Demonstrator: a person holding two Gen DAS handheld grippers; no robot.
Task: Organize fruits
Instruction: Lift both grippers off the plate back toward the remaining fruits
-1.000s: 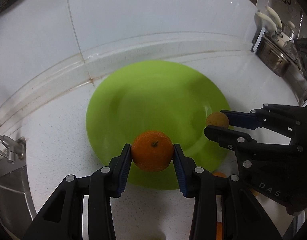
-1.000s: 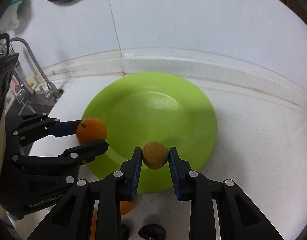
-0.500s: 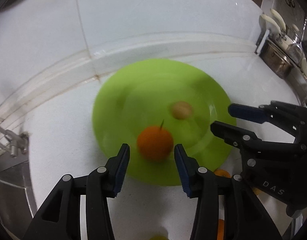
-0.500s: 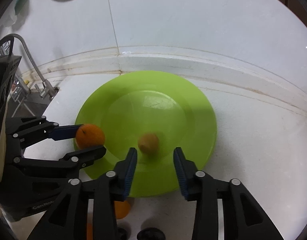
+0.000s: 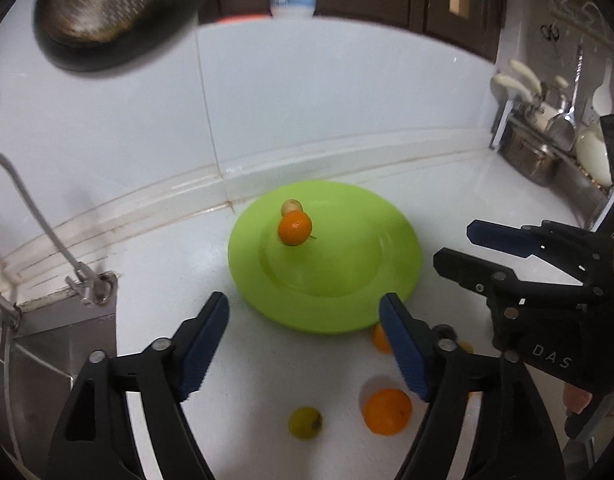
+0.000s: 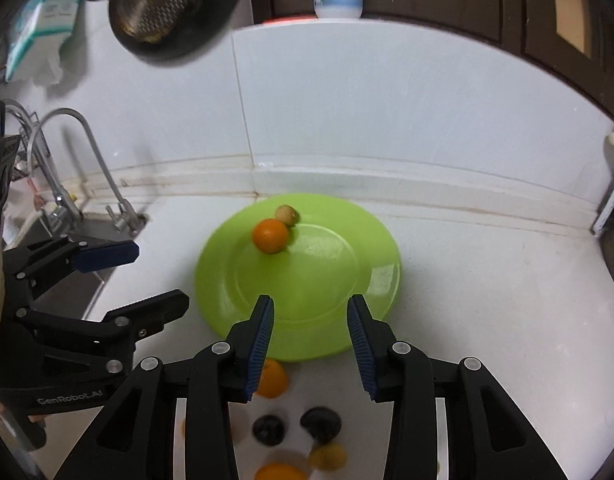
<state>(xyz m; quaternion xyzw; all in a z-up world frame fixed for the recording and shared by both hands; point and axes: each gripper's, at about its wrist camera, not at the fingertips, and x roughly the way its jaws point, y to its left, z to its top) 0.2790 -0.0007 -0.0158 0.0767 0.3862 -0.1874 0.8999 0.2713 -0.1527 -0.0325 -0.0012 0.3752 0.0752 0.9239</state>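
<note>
Fruits are split between two places right now: an orange [image 5: 294, 228] and a small tan fruit [image 5: 291, 207] sit touching each other on the far-left part of the green plate [image 5: 387, 280], while the rest lie loose on the white counter [image 5: 267, 360] on my side of the plate. Among those I see a bigger orange [image 5: 387, 411], a small yellow-green fruit [image 5: 305, 422], another orange [image 6: 271, 378] just beside the plate's near rim, and two dark fruits [image 6: 321, 422] next to each other.

My left gripper [image 5: 305, 344] holds nothing, its jaws spread wide above the counter. My right gripper [image 6: 310, 344] is likewise spread and empty, hovering over the near rim.

I judge two fruits delivered and the next pick-up pending: each gripper should drop toward a loose fruit near me and close around its middle.

The plated orange is round, so no long axis matters; its thin stem pokes out sideways toward the right. Its tan neighbour's orientation is too small to tell.
</note>
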